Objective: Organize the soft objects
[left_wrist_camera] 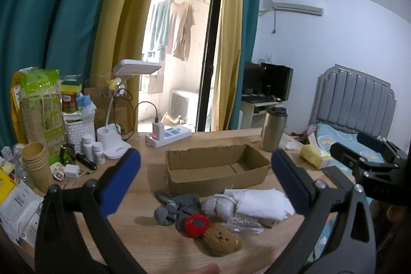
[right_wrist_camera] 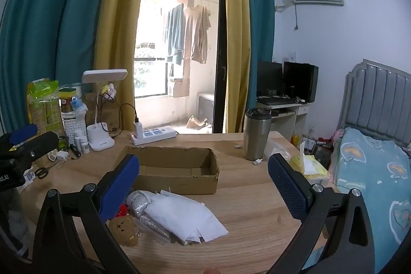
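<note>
A shallow open cardboard box [left_wrist_camera: 215, 168] [right_wrist_camera: 177, 168] stands empty on the wooden desk. In front of it lies a small heap: grey socks [left_wrist_camera: 174, 209], a red round item [left_wrist_camera: 196, 222], a brown plush bear [left_wrist_camera: 221, 240] [right_wrist_camera: 124, 230], a bubble-wrap roll [left_wrist_camera: 219, 206] [right_wrist_camera: 138, 200] and white foam sheets [left_wrist_camera: 262, 203] [right_wrist_camera: 185, 218]. My left gripper [left_wrist_camera: 205, 176] hangs open above the heap, nothing between its blue pads. My right gripper [right_wrist_camera: 204, 179] is open too, over the foam sheets. The right gripper's body [left_wrist_camera: 372, 166] shows at the right of the left wrist view.
A steel tumbler [left_wrist_camera: 273, 129] [right_wrist_camera: 257, 134] and a tissue pack [left_wrist_camera: 314, 154] [right_wrist_camera: 309, 166] stand right of the box. A power strip [left_wrist_camera: 168, 136] [right_wrist_camera: 154, 135], desk lamp [left_wrist_camera: 115, 145], bottles, paper cups [left_wrist_camera: 36, 161] and packets crowd the left. A bed [right_wrist_camera: 372, 171] lies beyond the desk's right edge.
</note>
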